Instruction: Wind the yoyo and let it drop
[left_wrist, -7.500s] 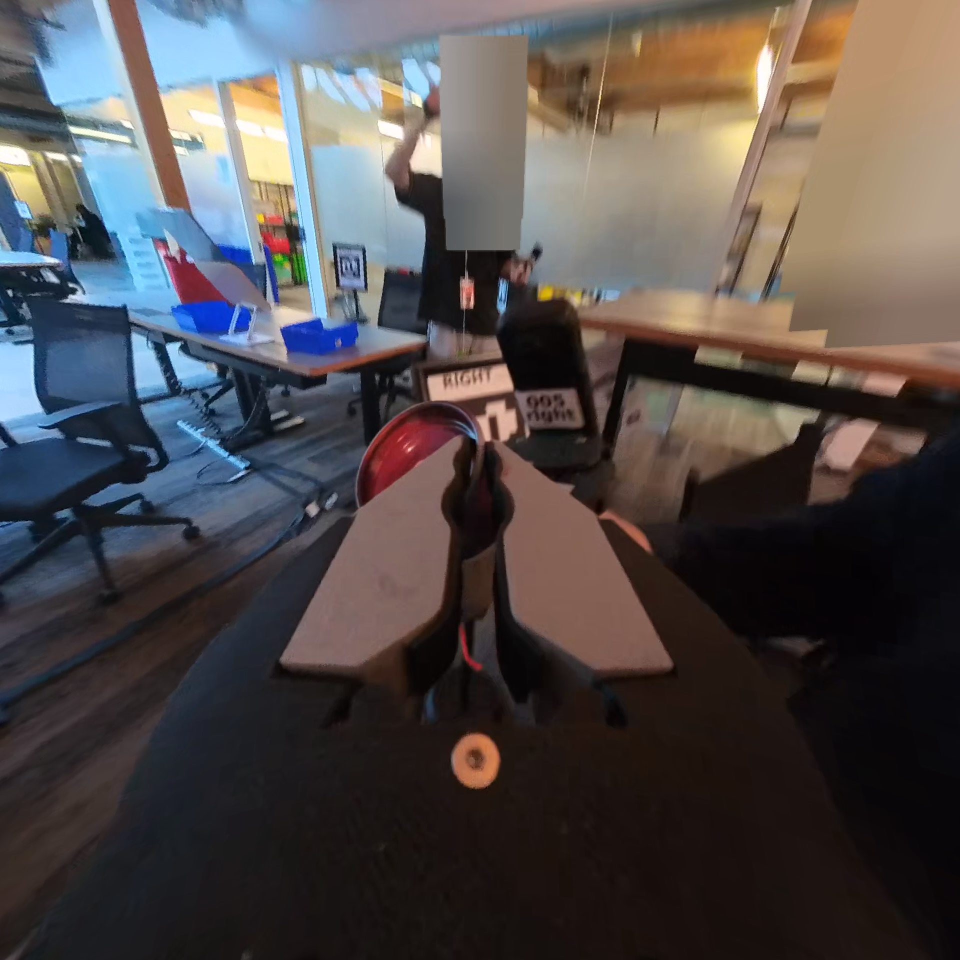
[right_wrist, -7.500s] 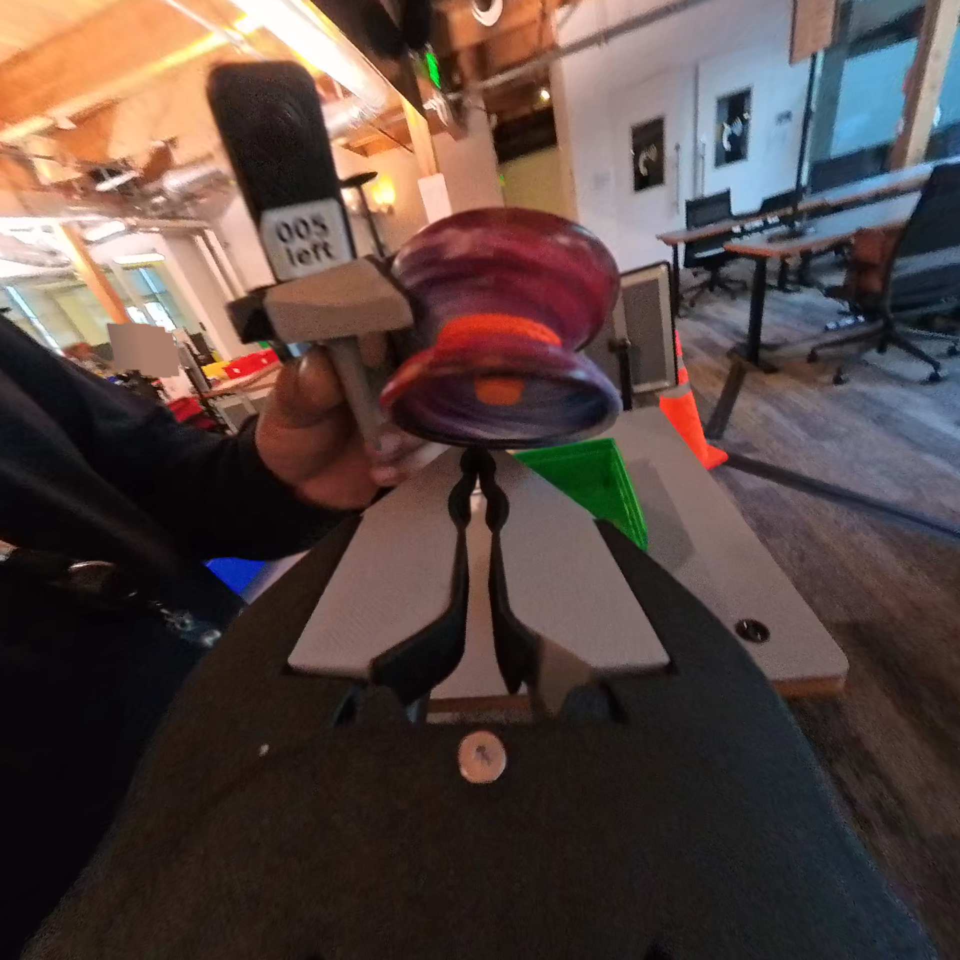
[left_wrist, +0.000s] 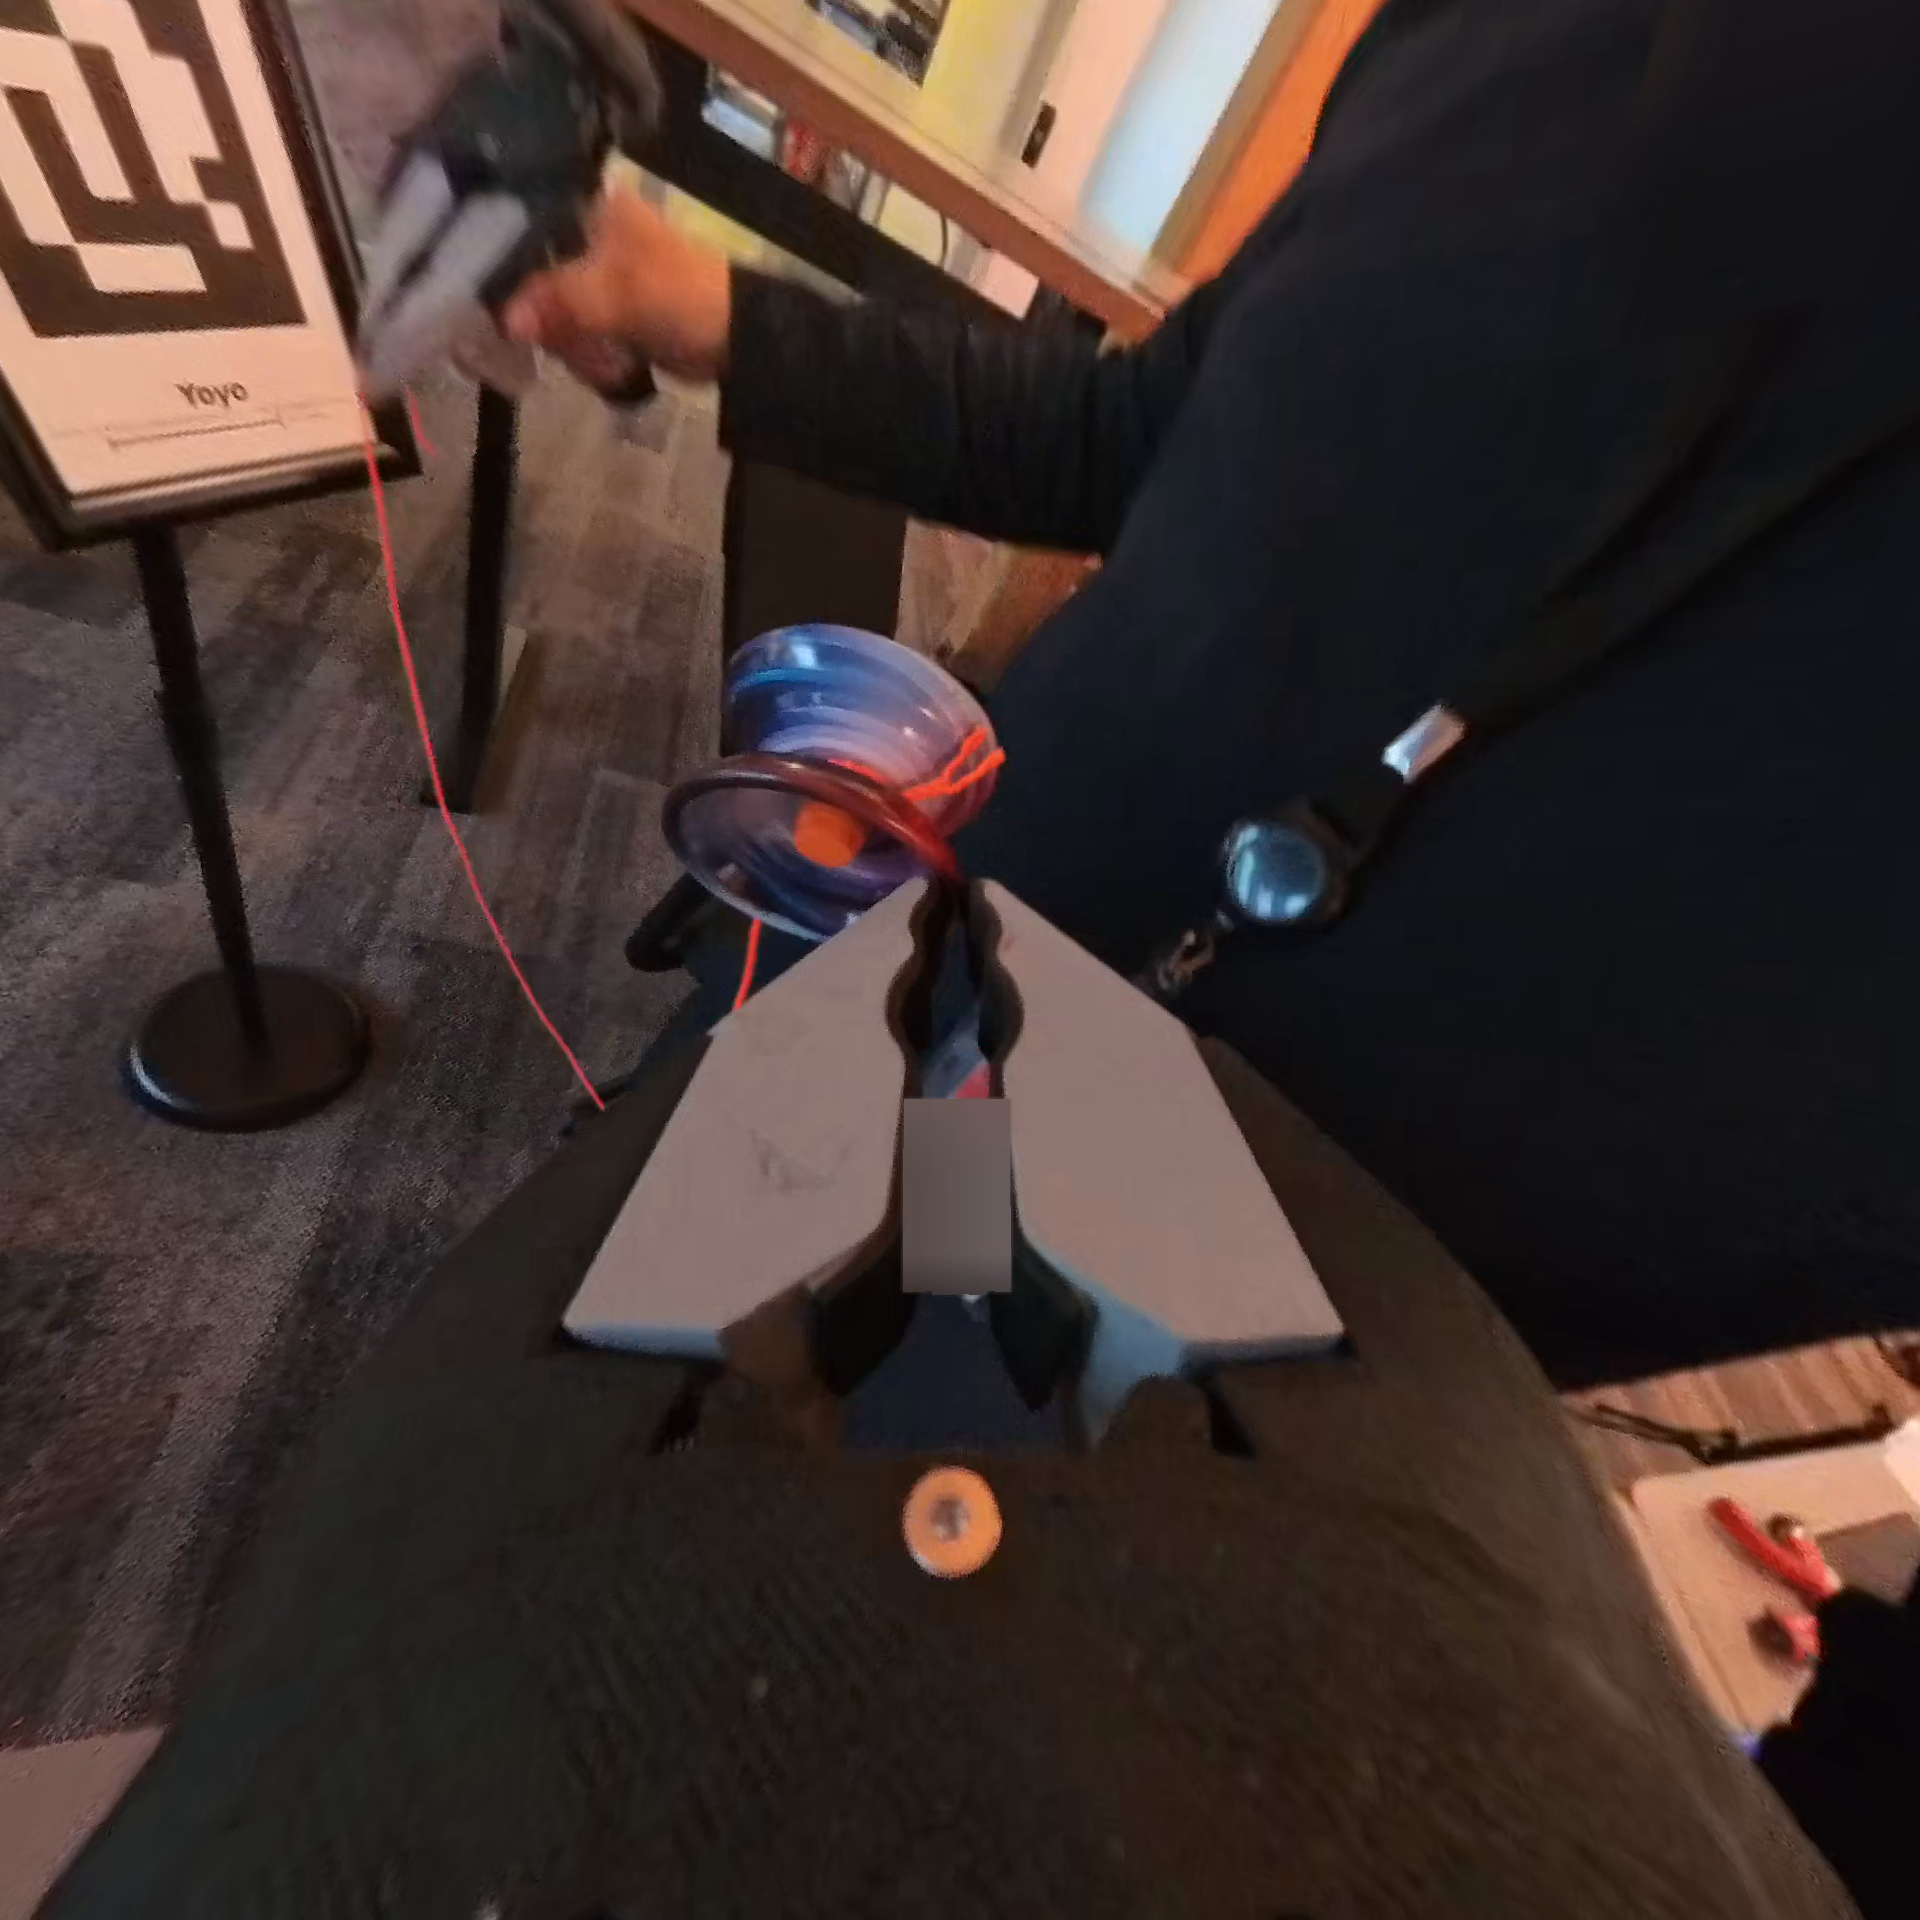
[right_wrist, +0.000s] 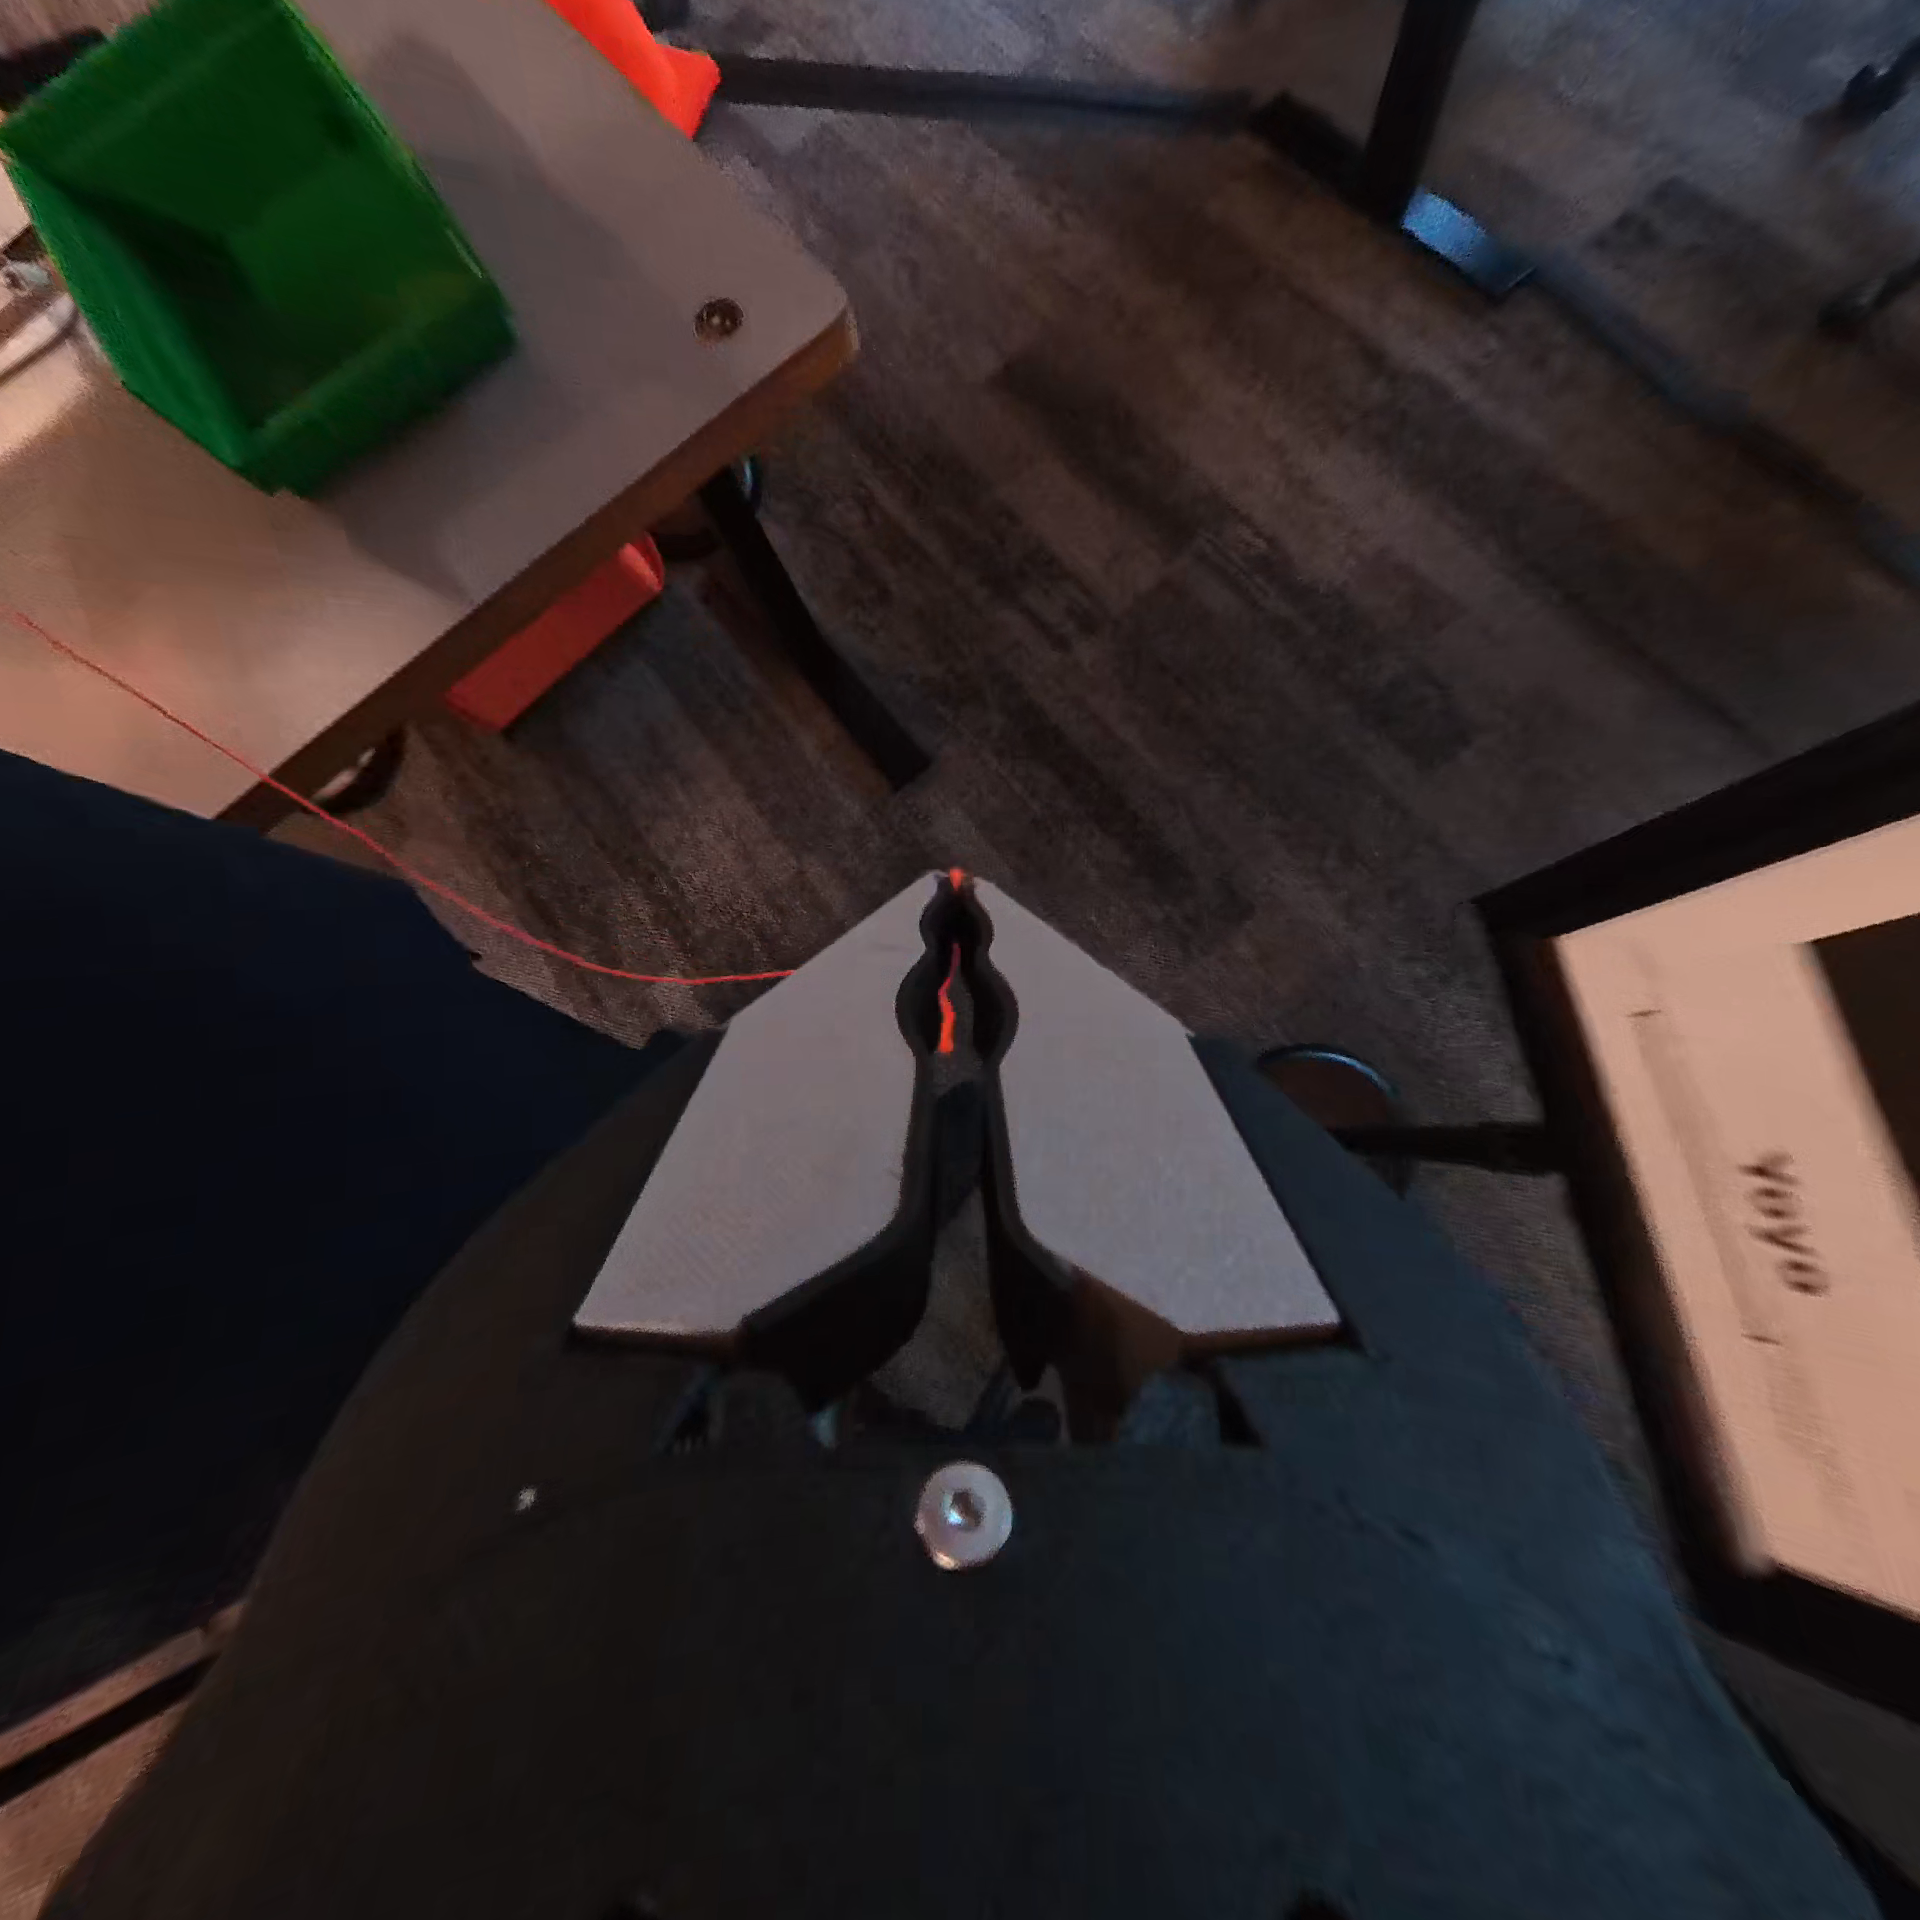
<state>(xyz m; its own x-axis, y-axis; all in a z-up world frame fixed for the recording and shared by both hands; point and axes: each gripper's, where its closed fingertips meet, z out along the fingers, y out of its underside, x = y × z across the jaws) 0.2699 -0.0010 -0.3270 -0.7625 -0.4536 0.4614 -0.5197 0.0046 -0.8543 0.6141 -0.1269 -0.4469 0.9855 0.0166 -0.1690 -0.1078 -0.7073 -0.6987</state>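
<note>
Left fingers (left_wrist: 831, 997) pinch the yoyo (left_wrist: 831, 790) rim; right fingers (right_wrist: 852, 997) clamp its red string (right_wrist: 948, 1003); a framed sign (left_wrist: 156, 260) bears print.

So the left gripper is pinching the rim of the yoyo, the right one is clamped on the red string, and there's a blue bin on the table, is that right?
Not quite: the bin on the table is green, not blue, as the right wrist view shows. The rest holds: the left gripper pinches the yoyo by its rim, and the right gripper is clamped on the red string.
</note>
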